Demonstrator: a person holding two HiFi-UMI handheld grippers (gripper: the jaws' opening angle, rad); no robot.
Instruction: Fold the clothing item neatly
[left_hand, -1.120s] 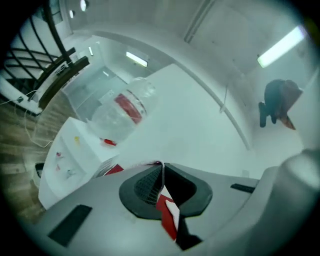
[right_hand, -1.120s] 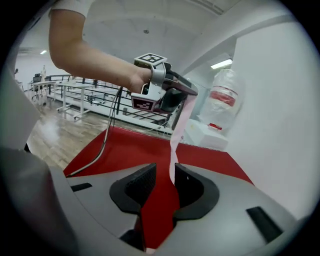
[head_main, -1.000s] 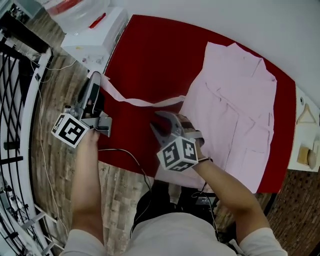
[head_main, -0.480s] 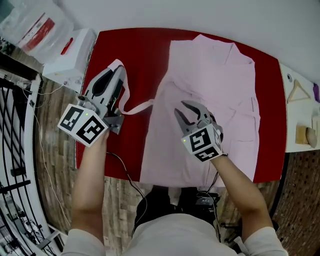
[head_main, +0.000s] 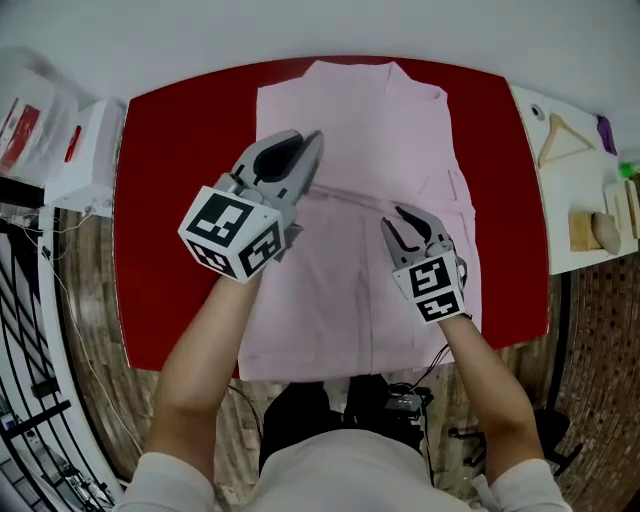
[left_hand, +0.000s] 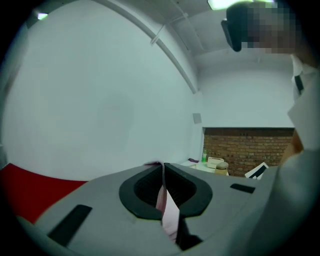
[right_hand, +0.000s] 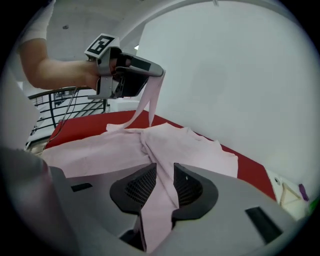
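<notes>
Your left tongs (left_hand: 162, 172): jaws pressed together, black pads clamped on pink fabric strip (left_hand: 168, 212). Strip stands on edge between pads. Small fold pokes out past tips, rest runs back toward camera. Tongs face plain white wall (left_hand: 100, 100). Red bench (left_hand: 35, 182) shows as wedge low at left, behind grey tong body. Far right: brick wall (left_hand: 247, 147), with pale side table (left_hand: 197, 164) in front carrying small items, too small to name. Person's white clothing (left_hand: 302, 115) fills right edge.
</notes>
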